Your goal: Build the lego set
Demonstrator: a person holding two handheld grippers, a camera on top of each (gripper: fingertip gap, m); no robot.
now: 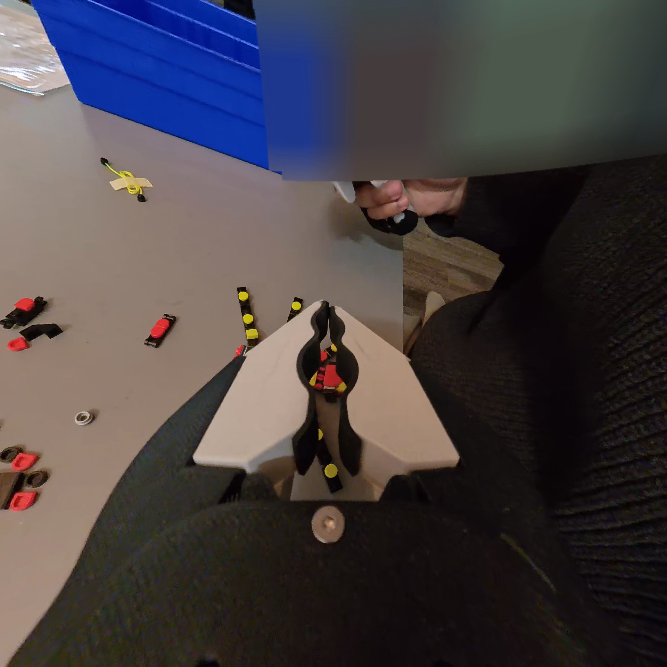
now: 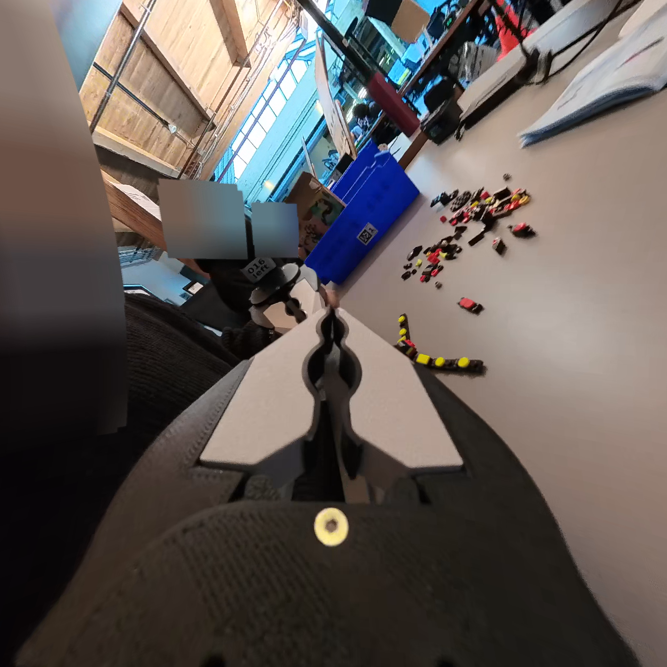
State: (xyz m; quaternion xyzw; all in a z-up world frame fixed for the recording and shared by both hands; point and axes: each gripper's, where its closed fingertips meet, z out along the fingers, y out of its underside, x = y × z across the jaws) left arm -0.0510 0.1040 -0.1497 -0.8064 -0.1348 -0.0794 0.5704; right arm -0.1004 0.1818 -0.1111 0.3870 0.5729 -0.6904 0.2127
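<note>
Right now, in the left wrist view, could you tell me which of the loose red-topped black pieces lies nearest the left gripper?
The lone red-topped piece, just left of the yellow-studded strip; the others lie out along the picture's left edge.

The left wrist view was dim and warm, the desk [image 1: 173, 252] lit evenly with soft, short shadows under the small pieces, and the dark knit fabric [image 1: 577, 397] sank almost to black. The right wrist view was brighter: blue daylight came through the windows [image 2: 267, 115], with pale sheen on the desk. Lines bowed at the edges, and motion blur smeared the scattered pieces [image 2: 469, 223].
</note>
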